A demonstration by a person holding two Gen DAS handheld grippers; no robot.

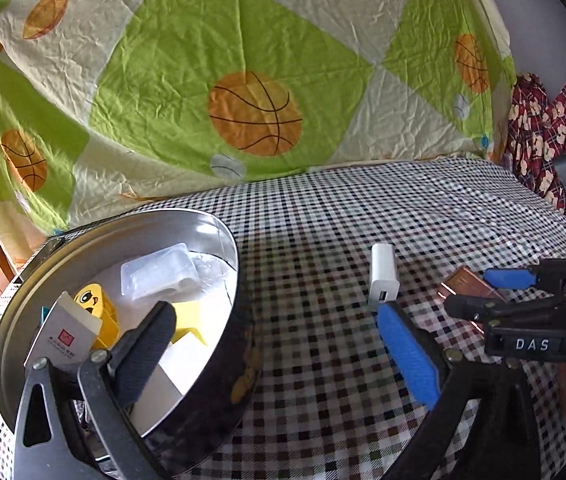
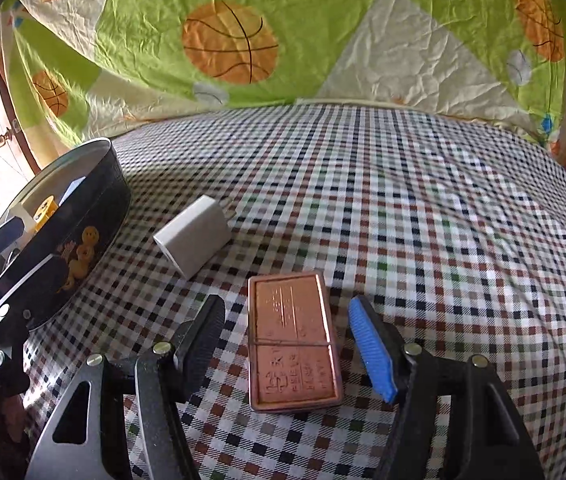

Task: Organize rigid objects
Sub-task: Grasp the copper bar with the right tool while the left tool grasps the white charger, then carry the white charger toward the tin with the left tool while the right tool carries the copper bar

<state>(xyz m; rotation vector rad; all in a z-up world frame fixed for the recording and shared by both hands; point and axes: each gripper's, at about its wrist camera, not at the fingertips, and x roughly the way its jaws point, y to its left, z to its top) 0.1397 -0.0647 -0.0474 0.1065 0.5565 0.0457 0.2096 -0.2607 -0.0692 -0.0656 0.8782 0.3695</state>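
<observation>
A round black tin (image 1: 219, 352) (image 2: 83, 216) sits on the checked cloth at the left. It holds a yellow smiley toy (image 1: 91, 300), a clear plastic case (image 1: 159, 276), a white card (image 1: 63, 332) and white boxes. My left gripper (image 1: 279, 340) is open, with one finger inside the tin and one outside its wall. A white USB charger (image 1: 383, 276) (image 2: 195, 236) lies on the cloth beside the tin. A copper-coloured flat tin (image 2: 293, 340) (image 1: 471, 286) lies between the open fingers of my right gripper (image 2: 289, 344), which is not touching it.
A green and cream quilt (image 1: 243, 60) with basketball prints rises behind the cloth. A dark red patterned fabric (image 1: 539, 136) lies at the far right. The checked cloth (image 2: 423, 220) stretches to the right of the objects.
</observation>
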